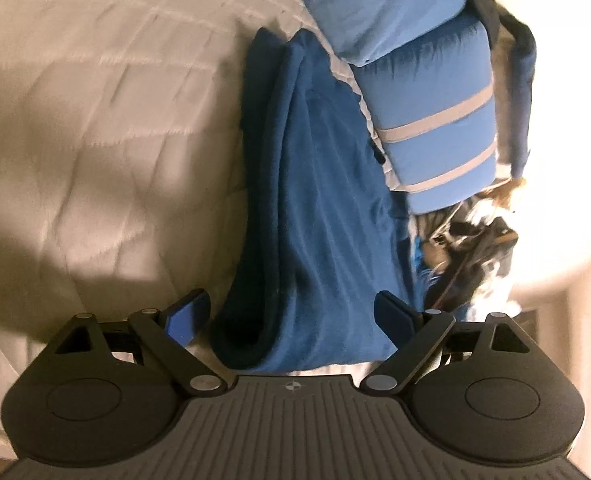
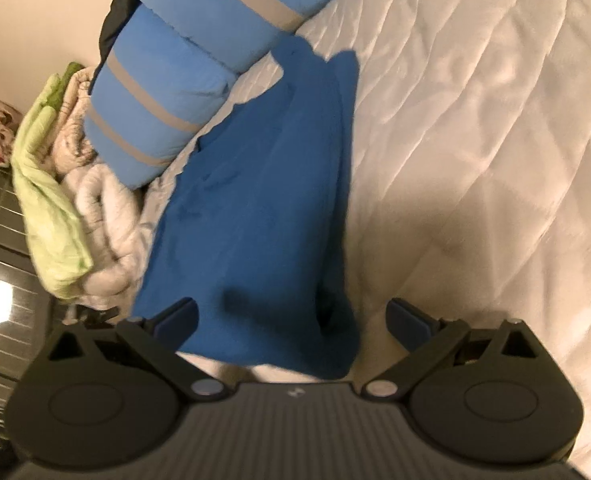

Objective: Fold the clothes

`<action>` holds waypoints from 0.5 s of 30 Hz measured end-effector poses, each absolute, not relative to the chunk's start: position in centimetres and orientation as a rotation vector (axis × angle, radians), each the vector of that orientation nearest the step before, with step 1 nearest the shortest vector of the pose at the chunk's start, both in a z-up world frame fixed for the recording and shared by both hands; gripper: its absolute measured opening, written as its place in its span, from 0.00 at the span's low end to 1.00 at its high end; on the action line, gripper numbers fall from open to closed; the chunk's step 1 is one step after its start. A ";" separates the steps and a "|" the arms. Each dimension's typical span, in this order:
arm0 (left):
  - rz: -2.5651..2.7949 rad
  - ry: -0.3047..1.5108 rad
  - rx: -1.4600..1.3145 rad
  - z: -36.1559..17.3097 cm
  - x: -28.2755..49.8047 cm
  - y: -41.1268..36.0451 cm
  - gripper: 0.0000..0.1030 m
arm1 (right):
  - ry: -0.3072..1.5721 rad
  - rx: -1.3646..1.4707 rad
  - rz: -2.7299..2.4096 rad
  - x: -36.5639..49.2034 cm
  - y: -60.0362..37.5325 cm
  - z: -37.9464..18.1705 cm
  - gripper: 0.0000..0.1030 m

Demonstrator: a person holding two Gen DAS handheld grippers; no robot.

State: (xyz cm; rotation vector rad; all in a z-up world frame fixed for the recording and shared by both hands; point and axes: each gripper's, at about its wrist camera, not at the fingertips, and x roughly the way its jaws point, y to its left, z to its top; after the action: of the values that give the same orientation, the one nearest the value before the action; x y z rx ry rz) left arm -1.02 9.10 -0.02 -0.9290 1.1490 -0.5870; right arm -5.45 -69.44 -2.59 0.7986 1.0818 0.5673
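Note:
A dark blue garment [image 1: 315,200] lies folded lengthwise into a long strip on the quilted white bed. It also shows in the right wrist view [image 2: 263,208]. My left gripper [image 1: 295,316] is open and hovers over the garment's near end, one finger on each side of it. My right gripper [image 2: 295,316] is open too, just above the strip's other near end, holding nothing.
A light blue pillow with grey stripes [image 1: 427,112] lies along the garment's far side, also seen in the right wrist view [image 2: 175,92]. A pile of white and green laundry [image 2: 71,208] sits at the bed's edge. The quilted bedspread [image 2: 475,140] stretches to the side.

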 end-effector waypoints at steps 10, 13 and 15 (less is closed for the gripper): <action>-0.564 1.138 -0.971 -0.3 -1.2 9.0 0.87 | 1.087 0.891 0.538 -5.9 -69.3 -3.4 0.99; -0.540 1.120 -0.955 -0.1 -1.5 8.8 0.88 | 1.088 0.912 0.524 -6.2 -69.0 -3.5 0.99; -0.509 1.098 -0.911 0.5 -2.0 8.3 0.88 | 1.084 0.936 0.513 -6.6 -68.9 -3.6 0.97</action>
State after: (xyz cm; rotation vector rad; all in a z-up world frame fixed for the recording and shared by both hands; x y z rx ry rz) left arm -1.98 8.27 0.46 -0.9113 1.0982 -0.5087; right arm -6.62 -68.90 -3.59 0.9362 1.0840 0.5129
